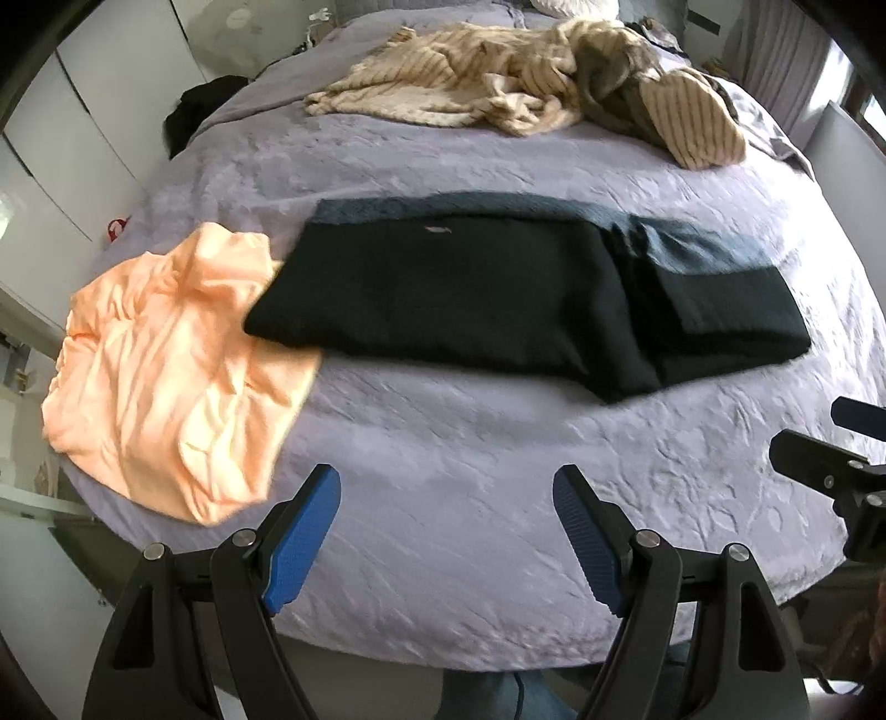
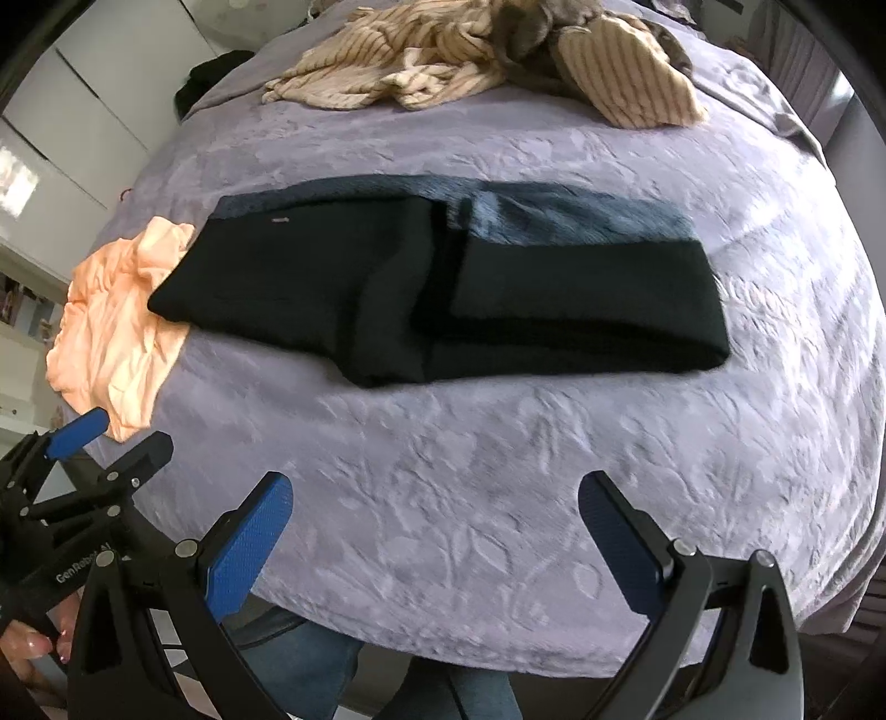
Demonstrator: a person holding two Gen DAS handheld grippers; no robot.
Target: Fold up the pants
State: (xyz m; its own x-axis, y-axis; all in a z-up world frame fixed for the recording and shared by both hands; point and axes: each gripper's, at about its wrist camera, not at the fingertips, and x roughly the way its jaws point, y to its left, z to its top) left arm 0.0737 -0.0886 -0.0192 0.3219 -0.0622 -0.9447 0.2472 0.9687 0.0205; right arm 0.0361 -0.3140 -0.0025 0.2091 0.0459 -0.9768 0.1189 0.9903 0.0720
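Dark pants [image 1: 498,299] [image 2: 421,293] lie folded in a long flat strip across the middle of the bed, with a blue-grey inner face showing along the far edge. My left gripper [image 1: 446,493] hovers open over the bedspread near the front edge, nothing between its blue pads. In the right wrist view my right gripper [image 2: 434,501] is likewise open and empty, short of the pants. Each gripper shows at the edge of the other's view: the right gripper [image 1: 819,443] at far right, the left gripper [image 2: 119,435] at far left.
A crumpled peach garment [image 1: 171,376] [image 2: 119,332] lies left of the pants, touching their left end. A heap of beige striped clothes [image 1: 526,88] [image 2: 498,50] sits at the far side. The lilac bedspread [image 1: 470,454] covers the bed. White cupboards [image 1: 83,111] stand at left.
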